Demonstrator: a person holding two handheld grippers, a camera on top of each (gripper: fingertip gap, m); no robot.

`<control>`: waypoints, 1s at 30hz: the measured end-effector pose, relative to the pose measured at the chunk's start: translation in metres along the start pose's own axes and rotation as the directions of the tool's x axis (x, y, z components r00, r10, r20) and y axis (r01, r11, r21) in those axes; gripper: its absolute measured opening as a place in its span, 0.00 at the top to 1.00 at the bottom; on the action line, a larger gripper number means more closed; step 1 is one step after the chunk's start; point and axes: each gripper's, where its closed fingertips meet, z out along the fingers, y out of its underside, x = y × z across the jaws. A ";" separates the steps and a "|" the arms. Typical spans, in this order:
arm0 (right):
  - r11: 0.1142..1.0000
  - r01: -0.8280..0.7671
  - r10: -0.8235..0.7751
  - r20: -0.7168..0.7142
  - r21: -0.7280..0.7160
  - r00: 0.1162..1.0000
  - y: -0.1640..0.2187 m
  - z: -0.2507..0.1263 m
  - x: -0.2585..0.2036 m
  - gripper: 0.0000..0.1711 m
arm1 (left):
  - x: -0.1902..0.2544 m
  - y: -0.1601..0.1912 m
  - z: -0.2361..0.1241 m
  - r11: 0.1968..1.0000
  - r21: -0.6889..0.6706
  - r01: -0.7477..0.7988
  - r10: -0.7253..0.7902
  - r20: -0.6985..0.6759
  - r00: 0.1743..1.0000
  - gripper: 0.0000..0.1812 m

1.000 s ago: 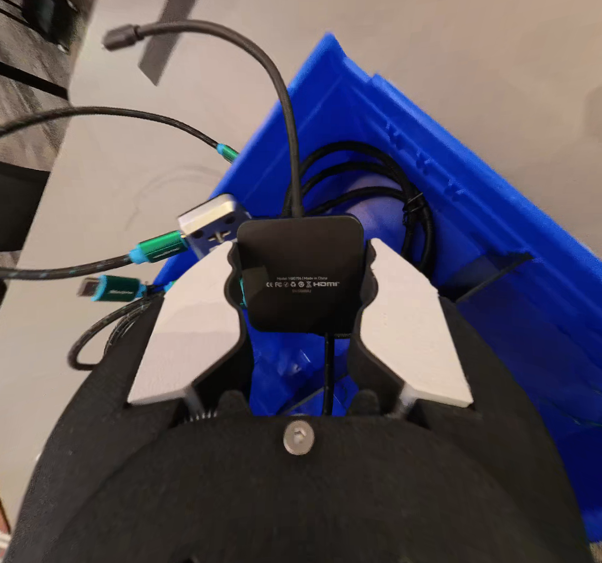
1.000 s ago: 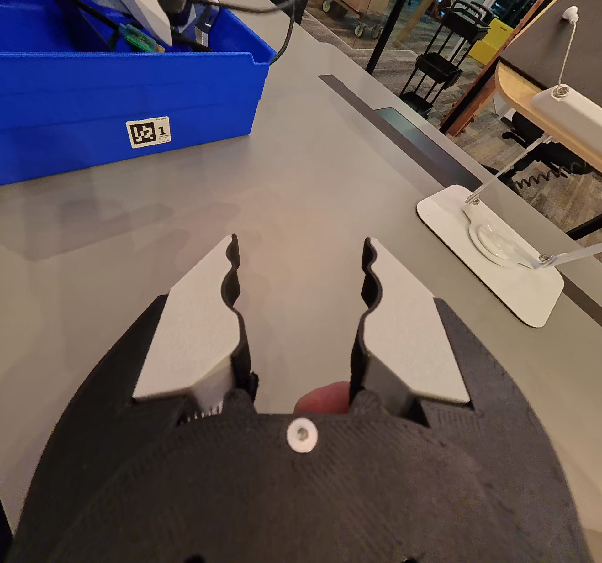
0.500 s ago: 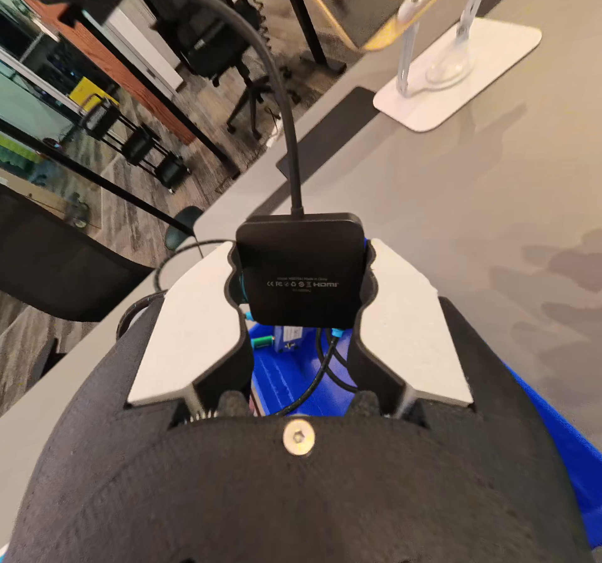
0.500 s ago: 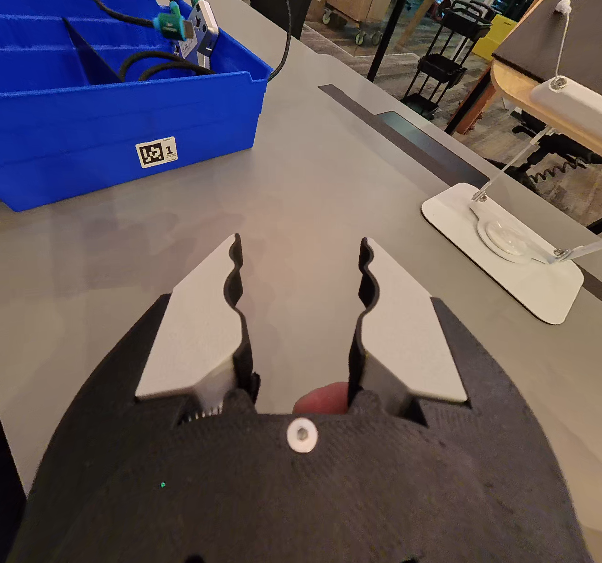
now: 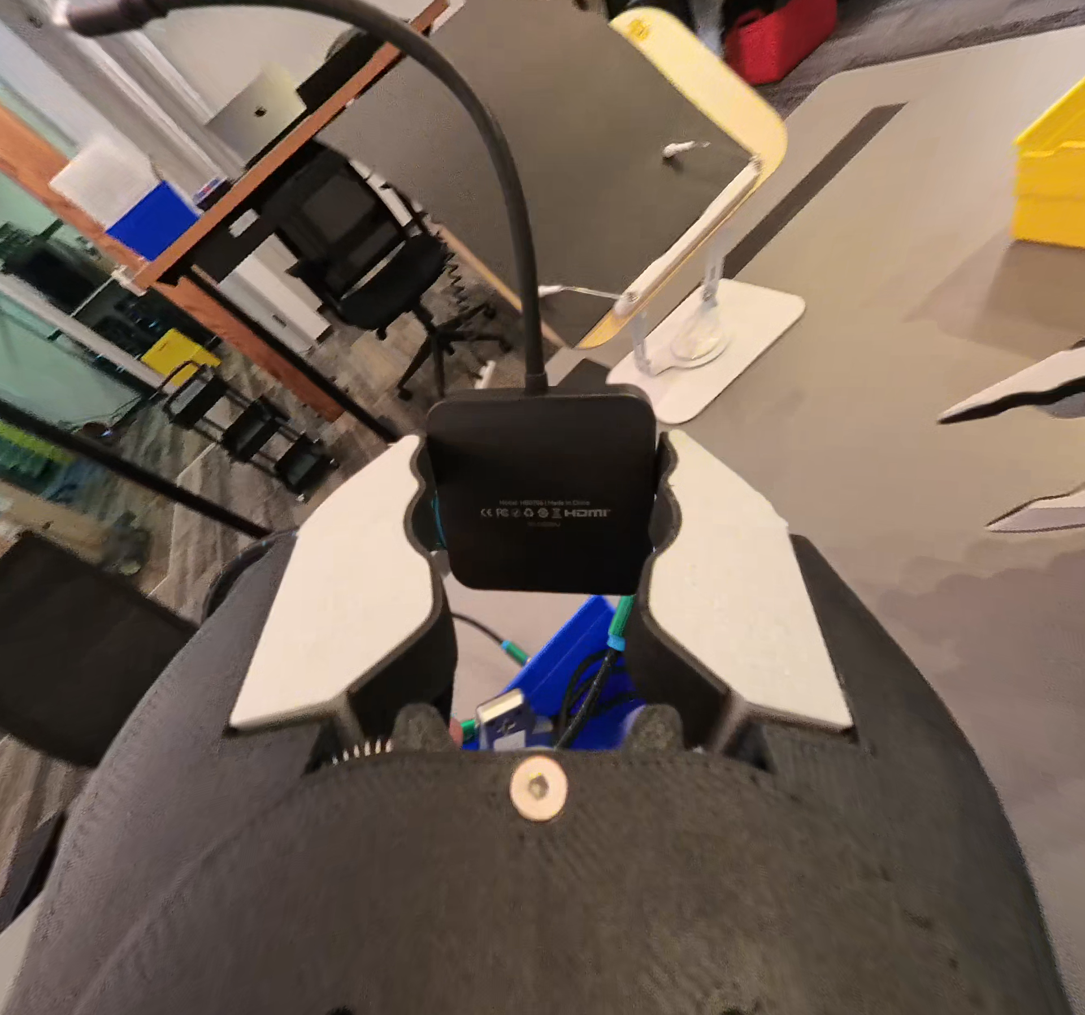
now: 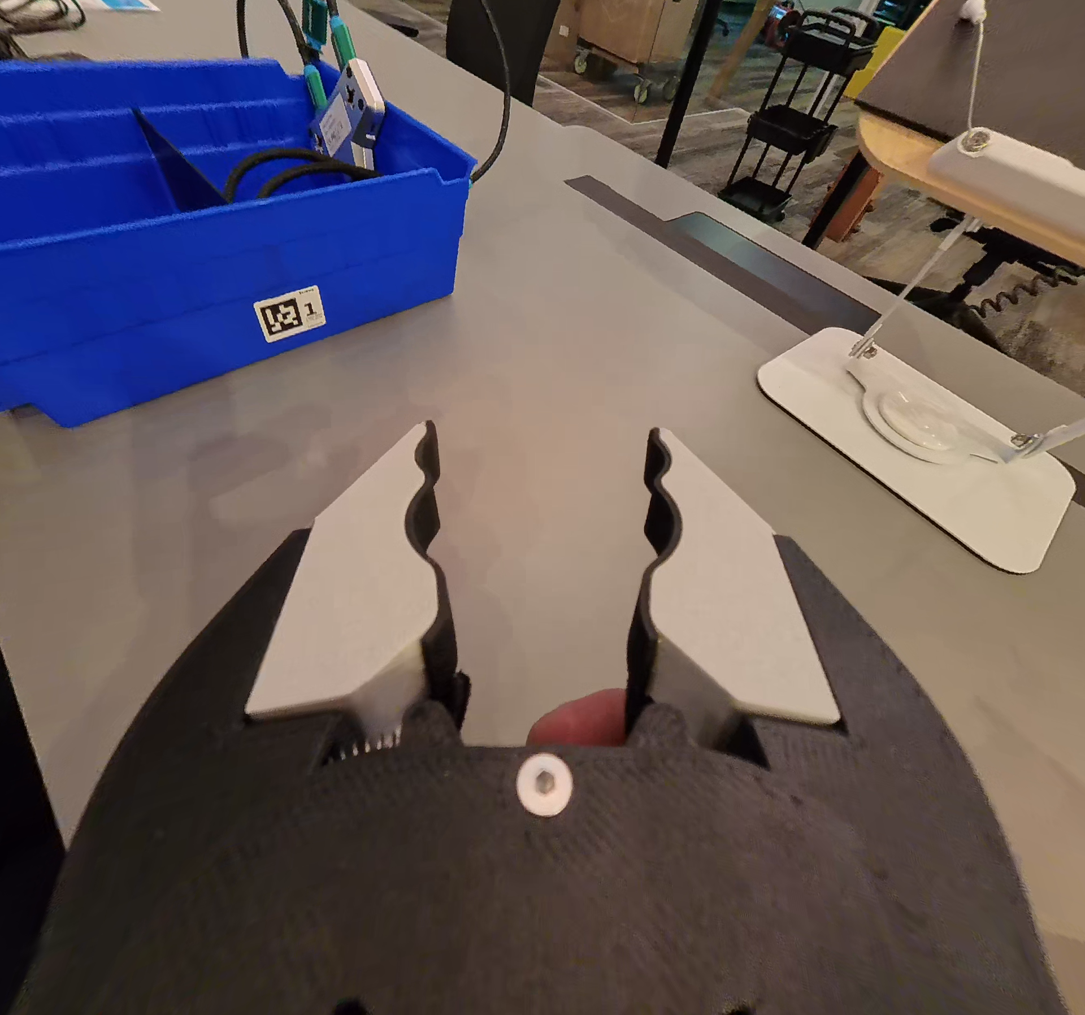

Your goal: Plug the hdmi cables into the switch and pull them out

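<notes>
Since half a second ago the left tongs (image 5: 541,508) have swung upward with their load: the blue bin (image 5: 563,670), which lay just under the switch, now shows only as a corner low between the fingers, and more of the room behind has come into sight. The right tongs (image 6: 541,493) have barely shifted over the grey table (image 6: 587,306).

The left tongs are clenched on the black switch (image 5: 543,493), which sits squarely between the two white fingers (image 5: 352,587), each side edge pressed against a notched inner face. Its flat labelled face is turned toward the camera. Its long axis runs along the fingers, and its far edge juts just past the fingertips. From the middle of that far edge a black pigtail cable (image 5: 499,165) rises and arcs over to the left, ending in a grey plug (image 5: 97,3) pointing left. Below the switch's near edge, green-collared cable ends (image 5: 616,626) hang toward the bin.

The right tongs are released, with only bare table between the fingers. In their view the blue bin stands on the table at upper left, holding coiled black cables (image 6: 282,170) and a small silver-and-blue adapter (image 6: 349,112).
</notes>
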 end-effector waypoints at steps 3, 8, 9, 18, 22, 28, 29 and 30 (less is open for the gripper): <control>0.996 -0.065 0.064 0.025 0.064 0.998 -0.011 -0.005 0.001 0.60 | 0.027 -0.018 0.008 0.999 0.054 -0.008 0.012 -0.087 0.996 0.61; 0.954 -0.168 0.159 0.058 0.249 0.986 -0.043 -0.024 0.011 0.64 | 0.078 -0.042 0.032 0.993 0.115 0.034 -0.005 -0.241 0.971 0.61; 0.937 -0.182 0.171 0.063 0.297 0.983 -0.051 -0.031 0.015 0.66 | 0.089 -0.045 0.037 0.992 0.119 0.043 -0.008 -0.277 0.961 0.61; 0.885 -0.238 0.240 0.047 0.400 0.970 -0.062 -0.051 0.043 0.70 | 0.194 -0.036 0.074 0.981 0.172 -0.094 0.176 -0.564 0.807 0.61; 0.872 -0.297 0.306 0.040 0.389 0.951 -0.055 -0.051 0.056 0.71 | 0.226 -0.015 0.083 0.945 0.214 -0.246 0.326 -0.602 0.729 0.61; 0.810 -0.442 0.444 0.089 0.385 0.891 -0.043 -0.057 0.084 0.76 | 0.256 0.020 0.087 0.810 0.273 -0.518 0.569 -0.579 0.584 0.61; 0.792 -0.474 0.470 0.109 0.386 0.876 -0.042 -0.057 0.087 0.77 | 0.259 0.025 0.087 0.776 0.282 -0.564 0.609 -0.566 0.555 0.61; 0.768 -0.511 0.498 0.142 0.386 0.856 -0.042 -0.058 0.088 0.78 | 0.262 0.031 0.087 0.741 0.290 -0.606 0.647 -0.552 0.527 0.61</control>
